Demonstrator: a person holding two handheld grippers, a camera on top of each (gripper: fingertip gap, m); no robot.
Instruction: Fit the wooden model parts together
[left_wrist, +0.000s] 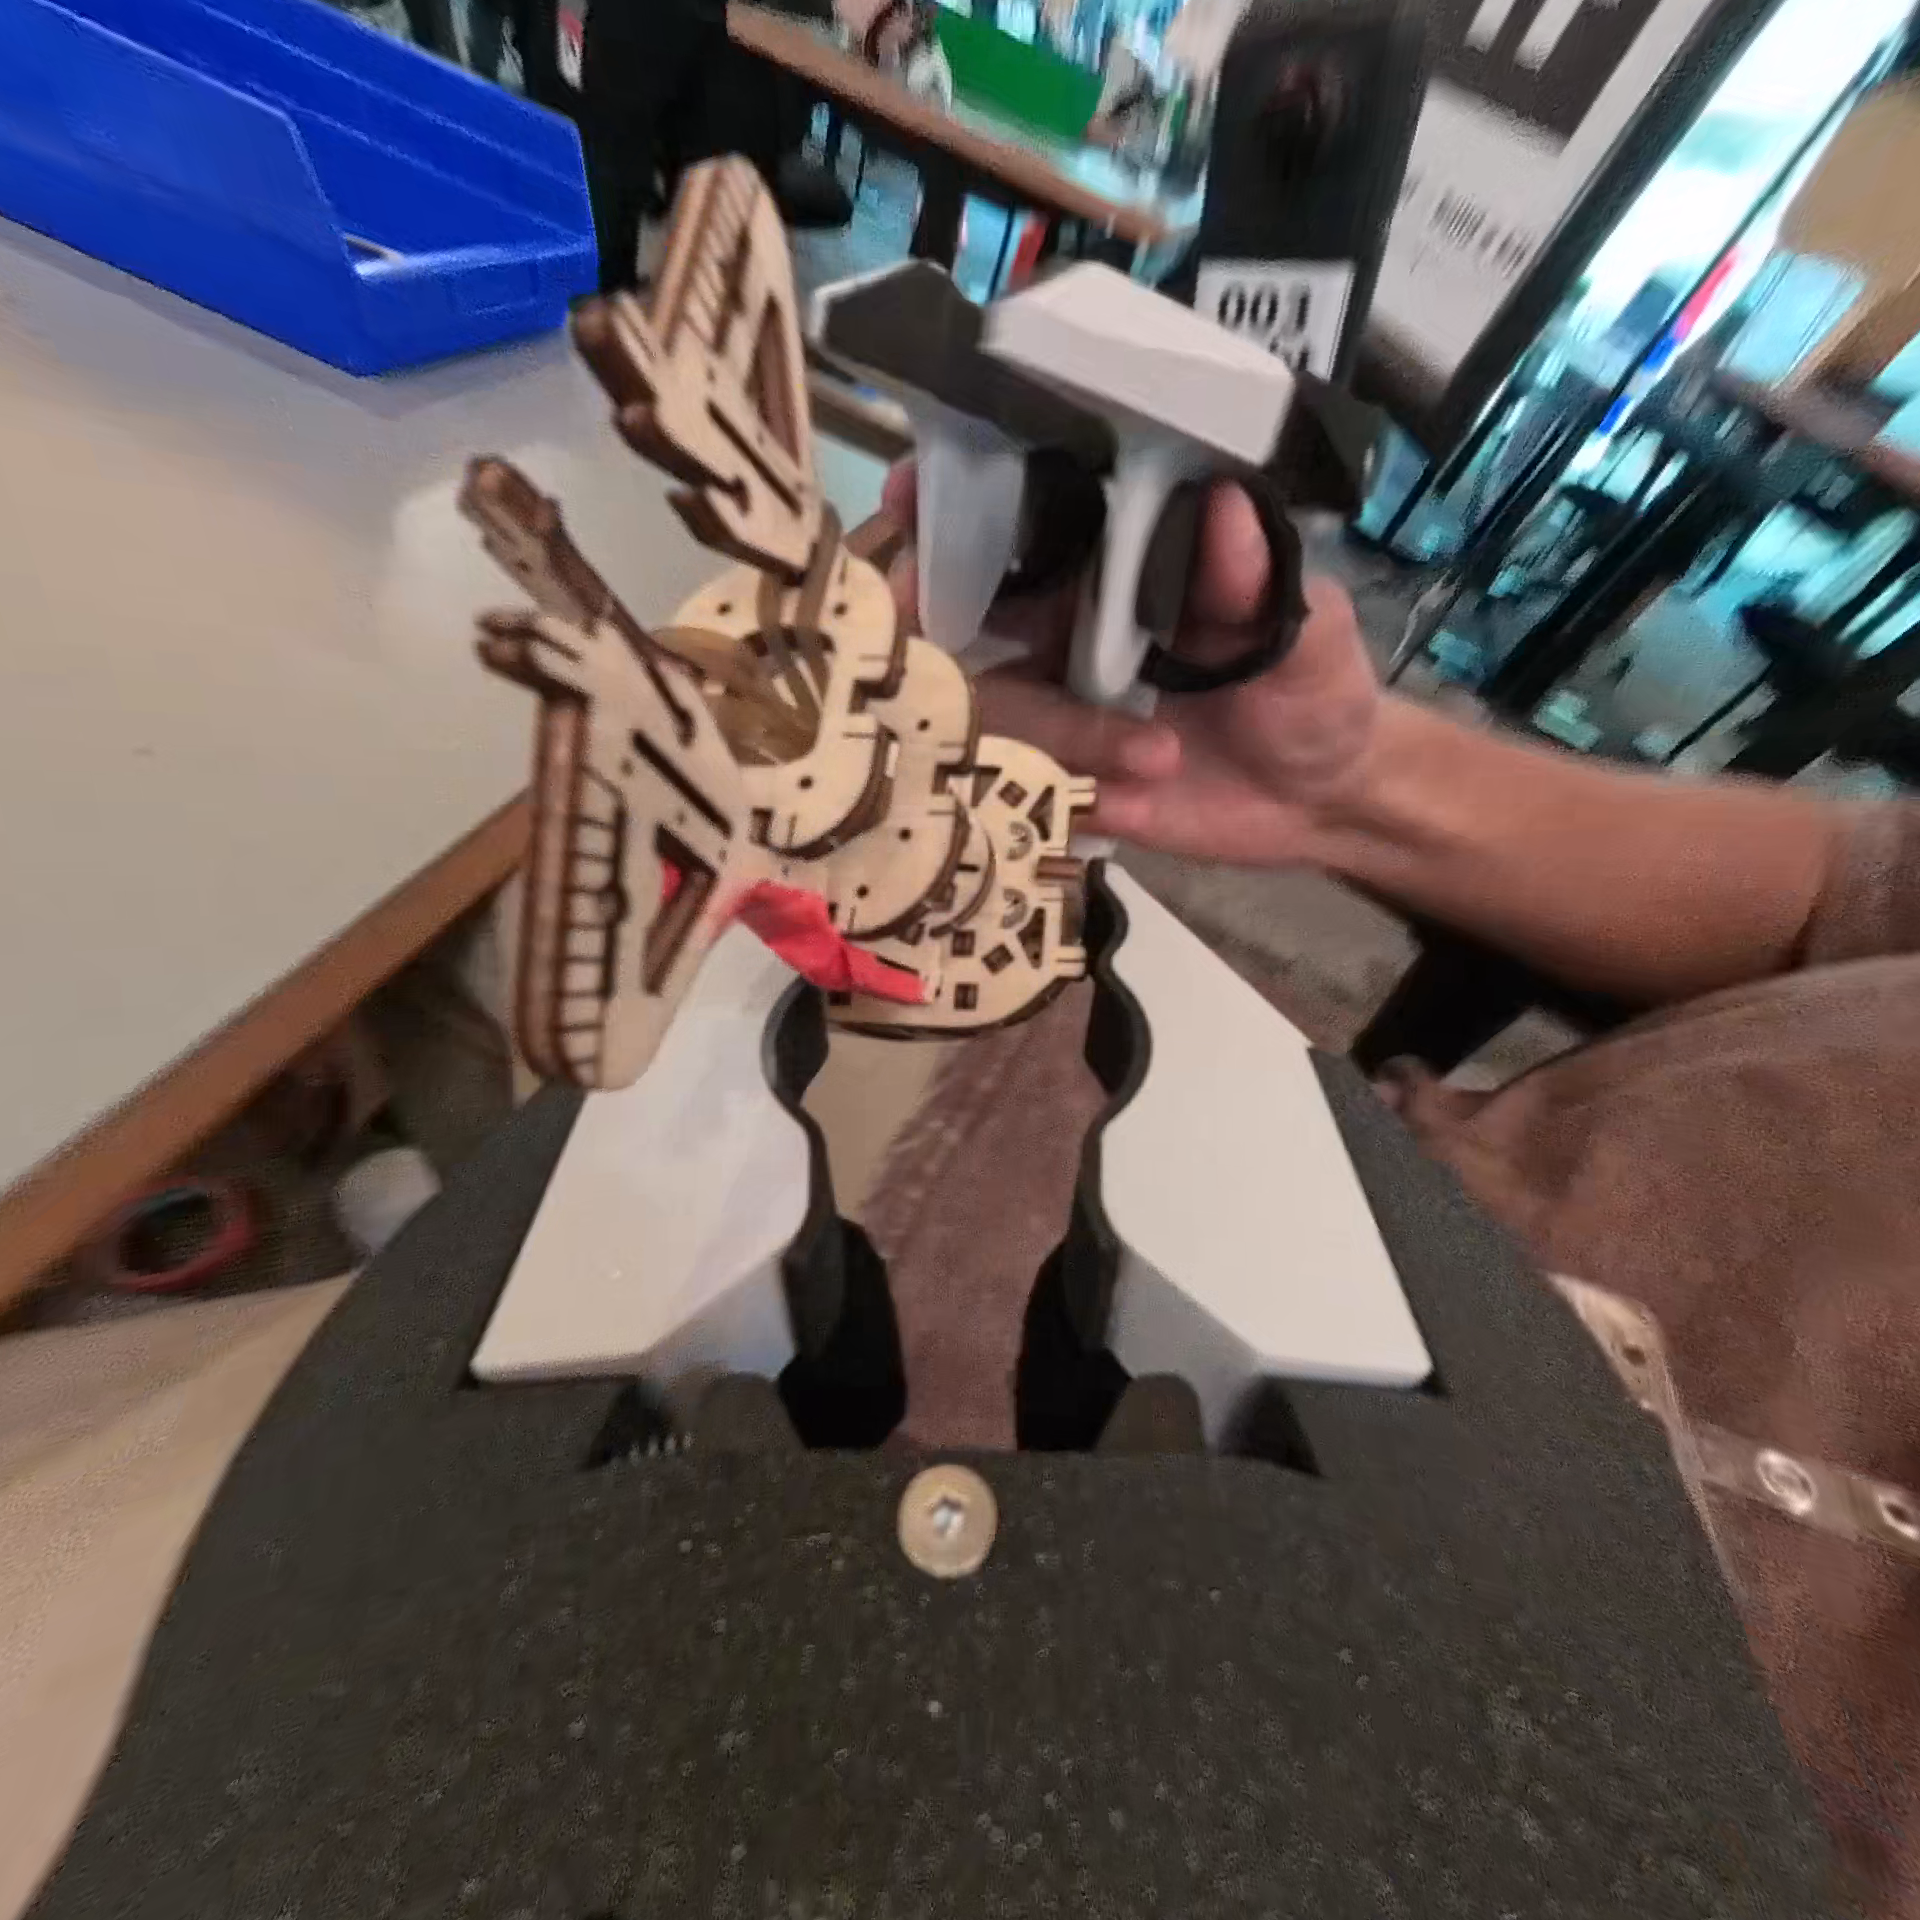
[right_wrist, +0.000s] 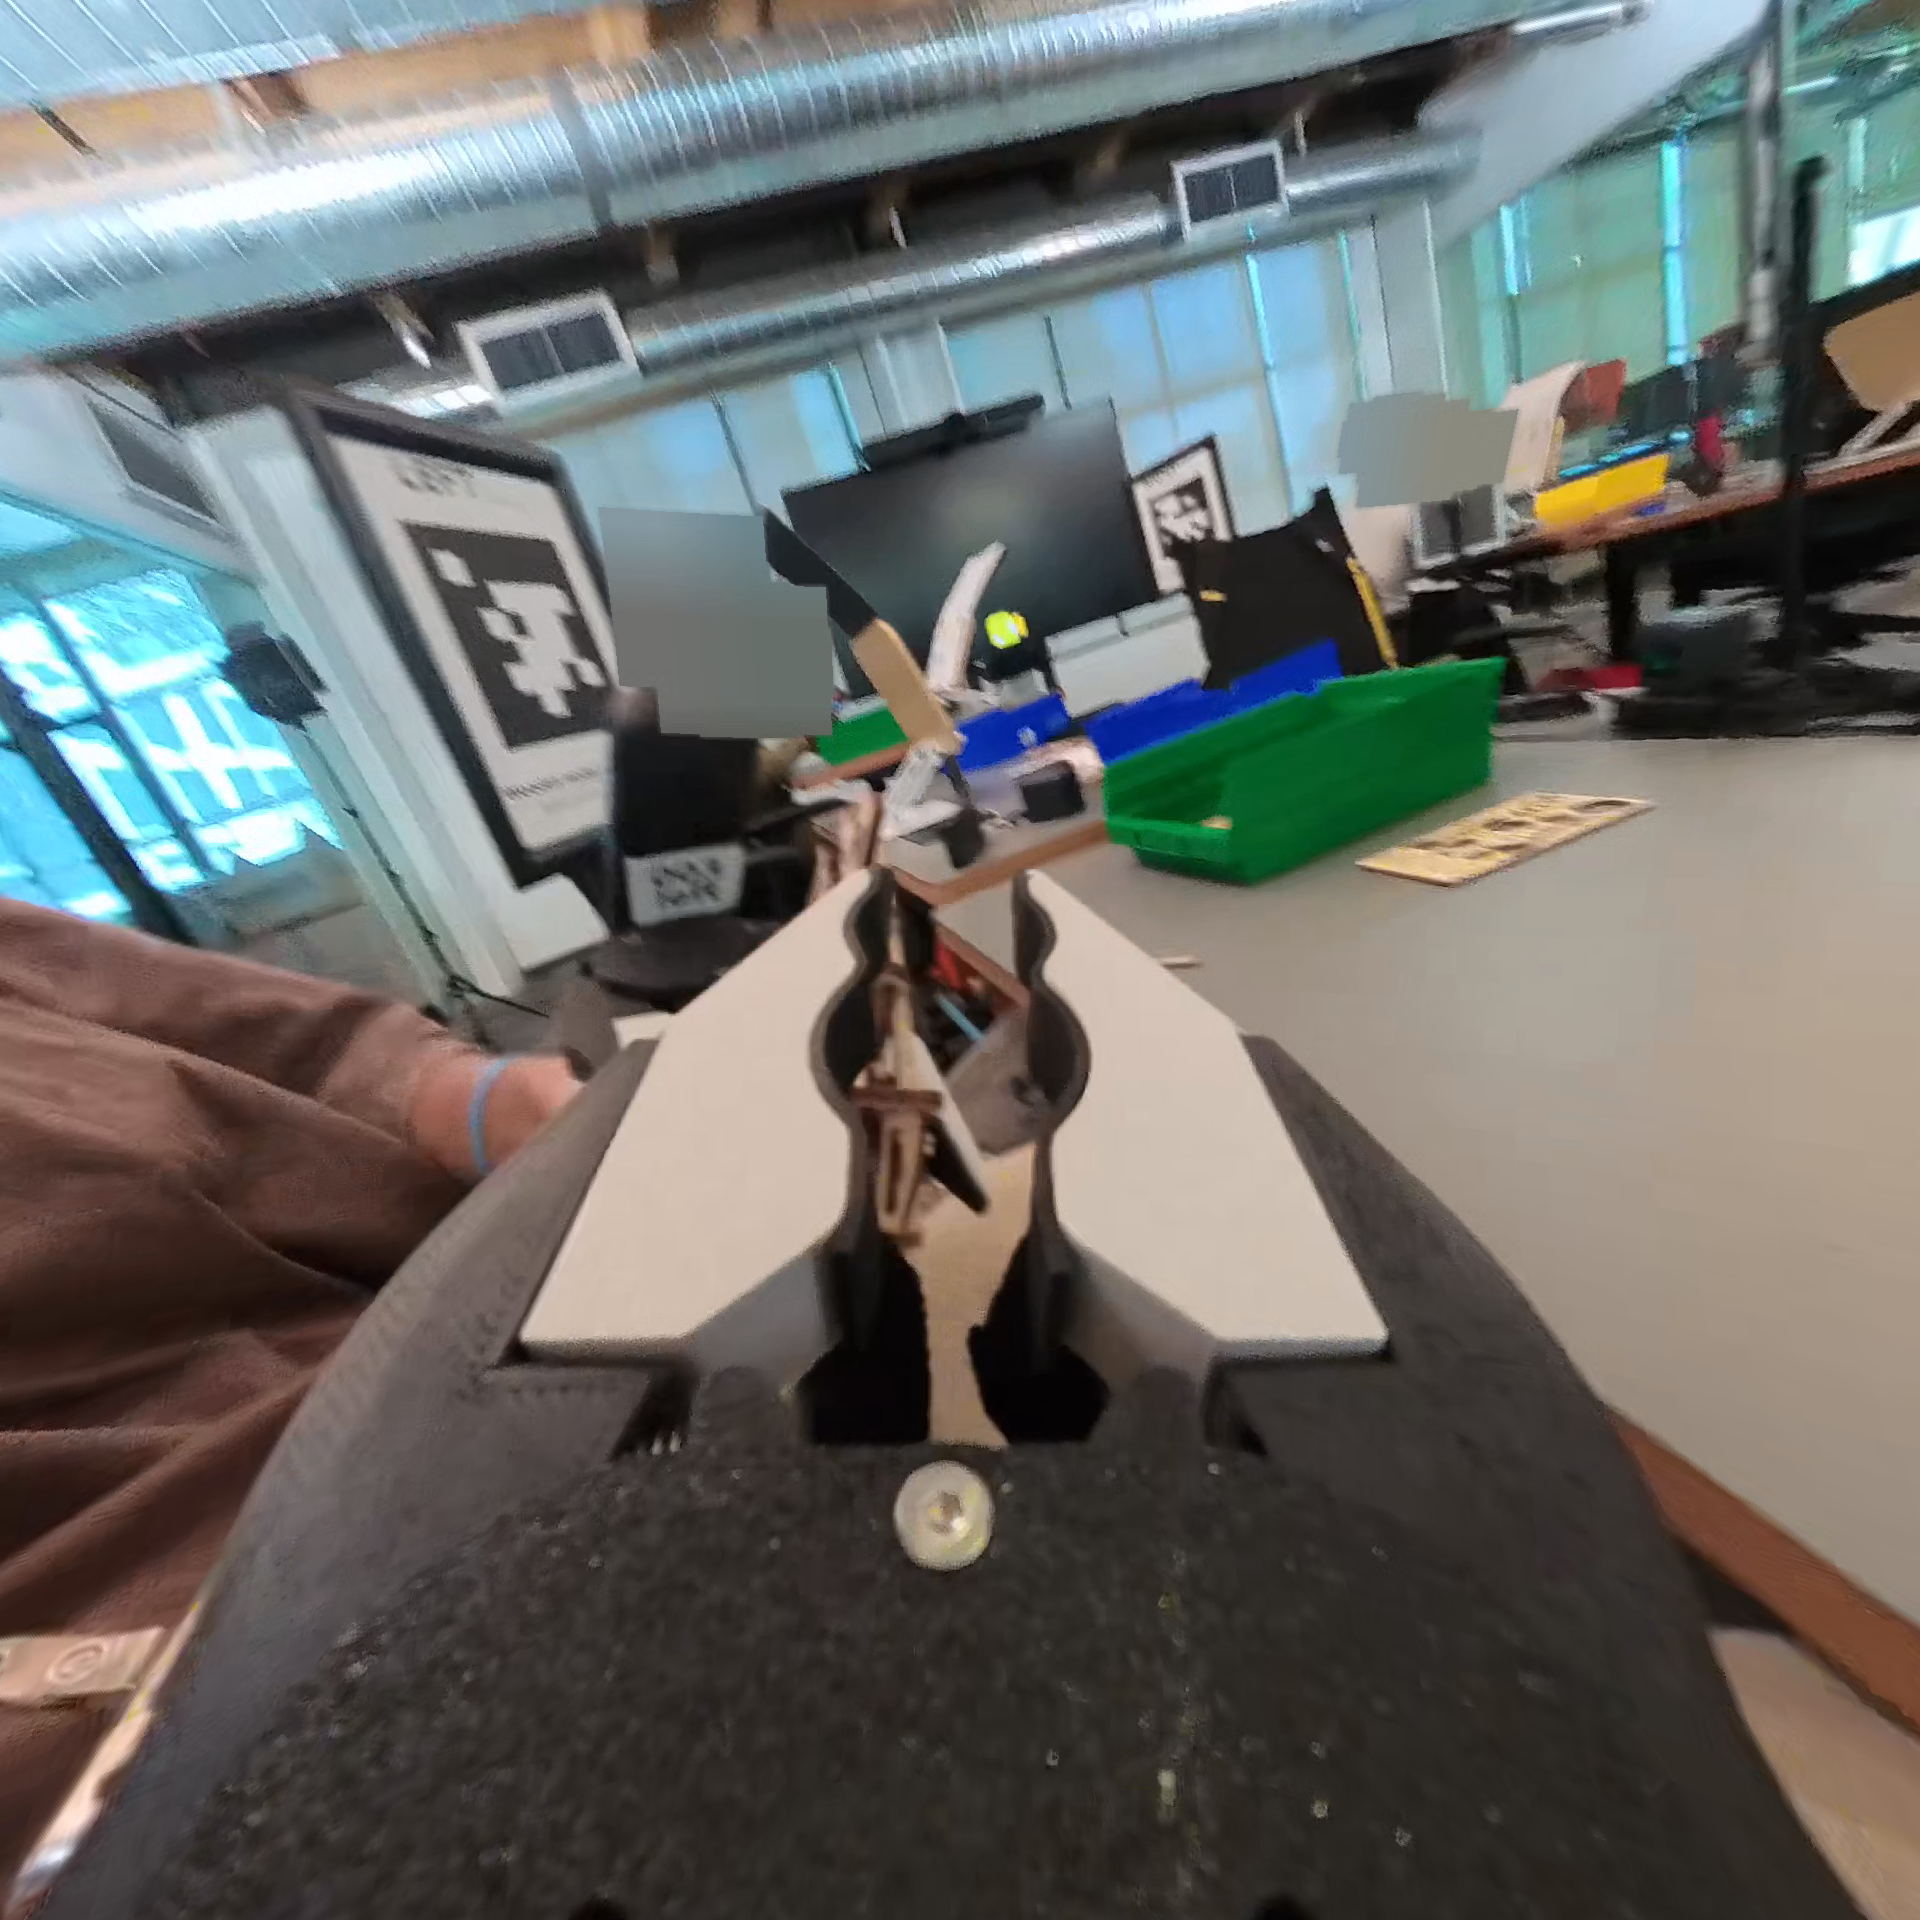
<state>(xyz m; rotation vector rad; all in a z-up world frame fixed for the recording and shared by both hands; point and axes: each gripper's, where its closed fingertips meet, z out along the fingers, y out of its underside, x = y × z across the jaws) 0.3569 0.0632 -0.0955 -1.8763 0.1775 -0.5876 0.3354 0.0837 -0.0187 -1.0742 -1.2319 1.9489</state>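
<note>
Your left gripper (left_wrist: 951, 971), jaws apart, sat just under the wooden dragon model (left_wrist: 769, 748), while your right gripper (right_wrist: 951, 914) clamped it edge-on from beyond.

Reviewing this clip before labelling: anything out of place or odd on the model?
One thing: a crumpled red scrap hangs from the lower middle of the layered laser-cut wooden model, the only non-wood bit. No breakage visible, but the image is motion-blurred. The right hand-held gripper is behind the model.
</note>
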